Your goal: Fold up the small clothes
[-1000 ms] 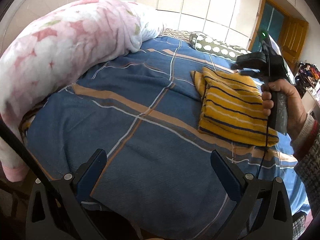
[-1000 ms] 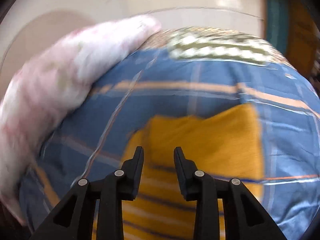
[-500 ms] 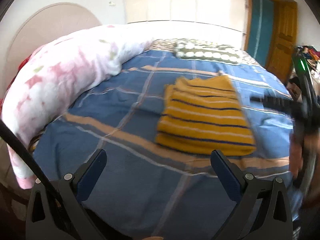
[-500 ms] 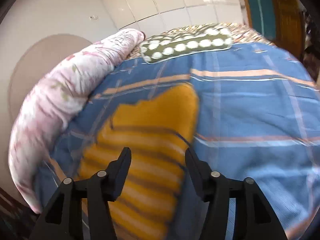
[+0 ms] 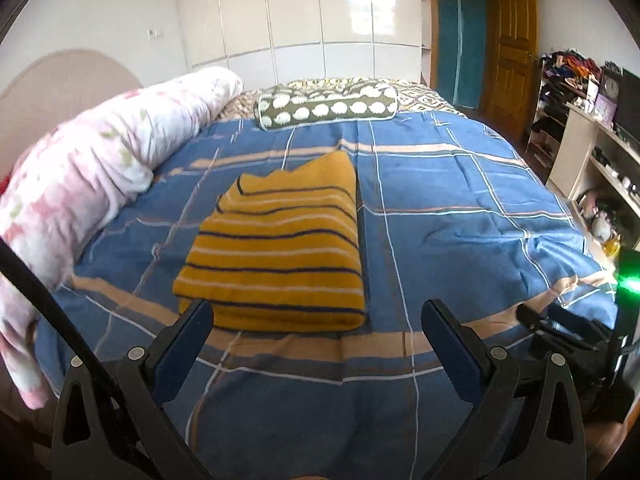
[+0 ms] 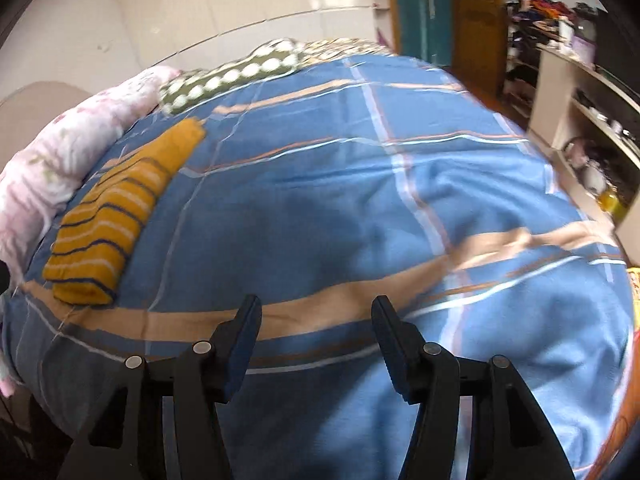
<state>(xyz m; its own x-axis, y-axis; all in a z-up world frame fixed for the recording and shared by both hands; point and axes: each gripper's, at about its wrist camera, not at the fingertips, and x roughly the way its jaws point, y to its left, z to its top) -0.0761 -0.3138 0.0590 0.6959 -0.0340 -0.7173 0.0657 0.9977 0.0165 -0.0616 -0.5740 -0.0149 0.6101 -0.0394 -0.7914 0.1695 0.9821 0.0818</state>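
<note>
1. My left claw [image 5: 316, 324] is released: its two jaws stand wide apart above the near edge of the bed [image 5: 460, 208], and nothing sits between them.
2. My right claw [image 6: 316, 316] is also released, jaws parted and gripping nothing, over the blue plaid bedcover [image 6: 320, 208]. In the left wrist view I see its black body [image 5: 568, 332] low at the right edge, with a green light above it.
3. The yellow striped garment [image 5: 276, 248] lies folded into a compact rectangle on the bedcover, just beyond my left claw and apart from both claws. In the right wrist view the same garment [image 6: 116, 208] sits far to the left, well clear of the right claw.
4. A rolled pink floral quilt [image 5: 100, 160] runs along the left side of the bed, near the garment but not touching it.
5. A green bolster pillow with white dots [image 5: 328, 108] lies across the far end of the bed.
6. Beyond the bed I see white wardrobe doors [image 5: 300, 12] and a wooden door [image 5: 512, 40].
</note>
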